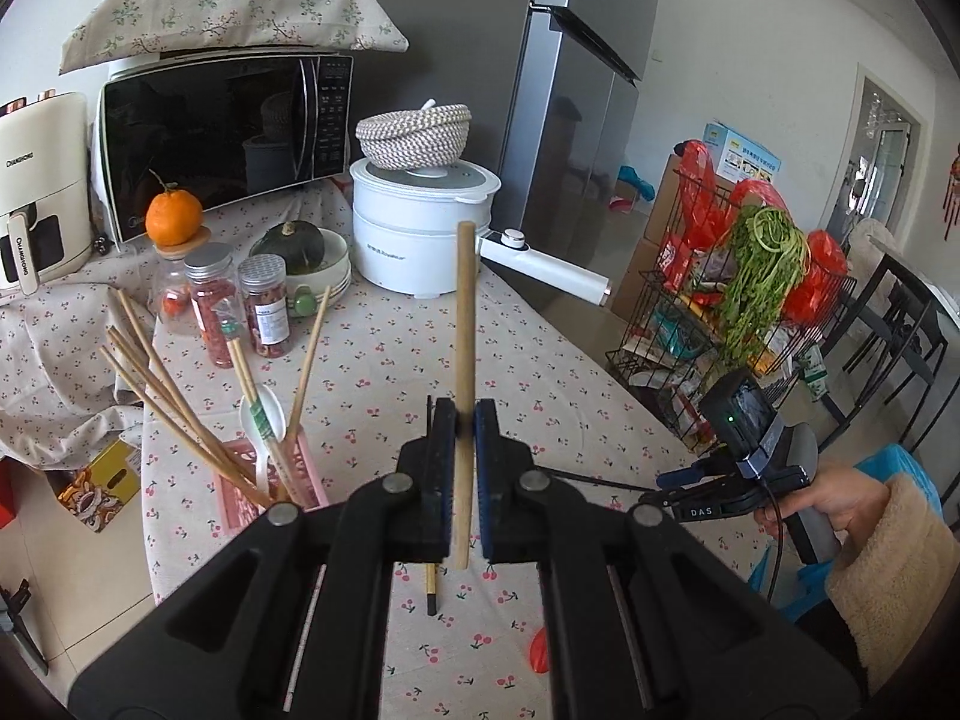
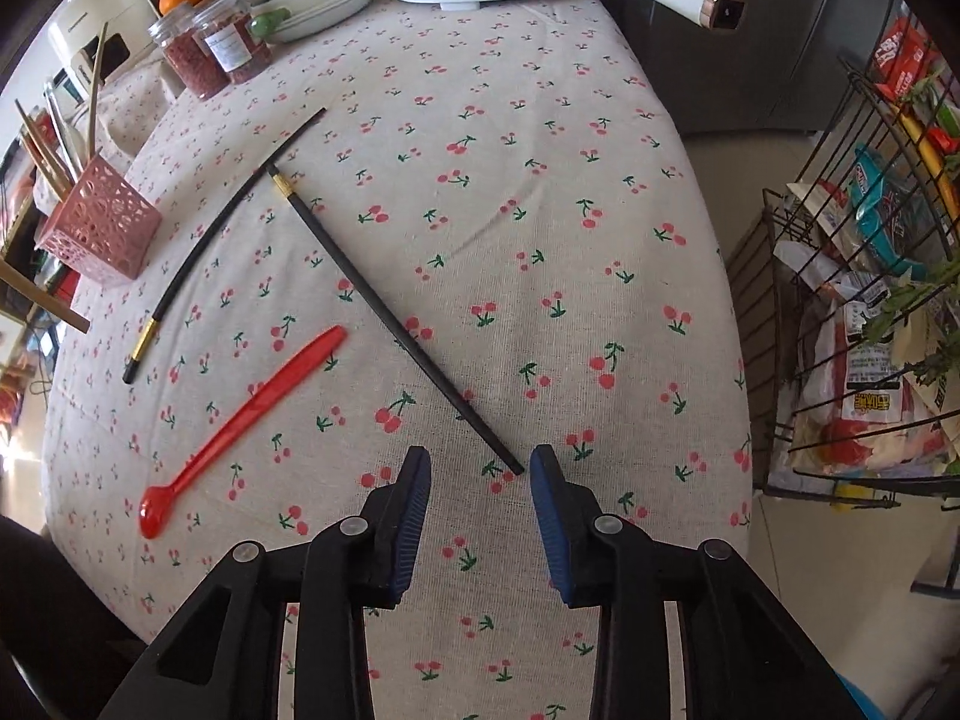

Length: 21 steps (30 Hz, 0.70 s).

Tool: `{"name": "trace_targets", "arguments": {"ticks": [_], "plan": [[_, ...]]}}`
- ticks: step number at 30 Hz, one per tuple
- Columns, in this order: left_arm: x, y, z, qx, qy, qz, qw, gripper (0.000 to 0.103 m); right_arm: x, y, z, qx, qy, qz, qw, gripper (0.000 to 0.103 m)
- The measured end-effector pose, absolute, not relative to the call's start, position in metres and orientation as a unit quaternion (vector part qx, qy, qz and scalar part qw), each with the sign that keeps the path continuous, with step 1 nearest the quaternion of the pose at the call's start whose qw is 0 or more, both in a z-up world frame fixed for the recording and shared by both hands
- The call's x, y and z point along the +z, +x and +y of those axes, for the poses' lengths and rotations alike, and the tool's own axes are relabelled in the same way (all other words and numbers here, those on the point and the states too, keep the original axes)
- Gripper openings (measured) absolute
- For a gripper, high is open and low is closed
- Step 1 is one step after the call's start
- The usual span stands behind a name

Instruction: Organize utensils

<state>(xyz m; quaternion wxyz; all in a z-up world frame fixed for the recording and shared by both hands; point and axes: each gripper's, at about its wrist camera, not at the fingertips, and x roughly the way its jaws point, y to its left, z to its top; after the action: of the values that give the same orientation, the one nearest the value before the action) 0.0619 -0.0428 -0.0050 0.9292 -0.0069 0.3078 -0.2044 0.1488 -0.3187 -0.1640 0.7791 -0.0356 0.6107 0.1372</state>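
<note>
Presently the left gripper (image 1: pixel 462 420) clamps a pale wooden chopstick (image 1: pixel 464 324) upright for the pink perforated holder (image 1: pixel 282 480), while the right gripper (image 2: pixel 480 468), jaws apart and empty, straddles the tip of a black chopstick (image 2: pixel 384 312) lying beyond that holder.

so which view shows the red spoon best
The right wrist view: the red spoon lies whole on the cherry-print tablecloth, bowl to handle tip. The left wrist view catches only a red sliver beside the claw's arm, probably the same spoon.
</note>
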Motion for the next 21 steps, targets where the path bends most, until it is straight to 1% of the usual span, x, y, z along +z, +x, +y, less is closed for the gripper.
{"name": "trace_targets", "arguments": {"ticks": [2, 5, 7, 8, 9, 13, 15, 21], "plan": [[-0.012, 0.061, -0.054, -0.21, 0.007, 0.315, 0.925, 0.007, -0.173, 0.15, -0.313, 0.139, -0.057, 0.614, 0.775, 0.033], [-0.022, 0.06, -0.067, -0.216, 0.026, 0.326, 0.92, 0.007, -0.175, 0.151, -0.308, 0.15, -0.076, 0.593, 0.787, 0.033], [-0.027, 0.059, -0.074, -0.217, 0.037, 0.332, 0.917, 0.007, -0.177, 0.151, -0.307, 0.153, -0.08, 0.587, 0.791, 0.03], [-0.029, 0.06, -0.075, -0.217, 0.041, 0.335, 0.916, 0.007, -0.178, 0.151, -0.306, 0.156, -0.082, 0.584, 0.792, 0.018], [-0.031, 0.06, -0.076, -0.216, 0.044, 0.337, 0.915, 0.007, -0.178, 0.151, -0.305, 0.162, -0.083, 0.584, 0.791, 0.012], [-0.035, 0.063, -0.077, -0.21, 0.047, 0.343, 0.914, 0.007, -0.175, 0.142, -0.292, 0.179, -0.112, 0.58, 0.787, 0.006], [-0.034, 0.063, -0.075, -0.207, 0.045, 0.343, 0.915, 0.007, -0.159, 0.137, -0.29, 0.19, -0.118, 0.562, 0.796, 0.005], [-0.031, 0.064, -0.075, -0.204, 0.043, 0.338, 0.918, 0.007, -0.093, 0.123, -0.294, 0.199, -0.082, 0.482, 0.849, 0.005]]}}
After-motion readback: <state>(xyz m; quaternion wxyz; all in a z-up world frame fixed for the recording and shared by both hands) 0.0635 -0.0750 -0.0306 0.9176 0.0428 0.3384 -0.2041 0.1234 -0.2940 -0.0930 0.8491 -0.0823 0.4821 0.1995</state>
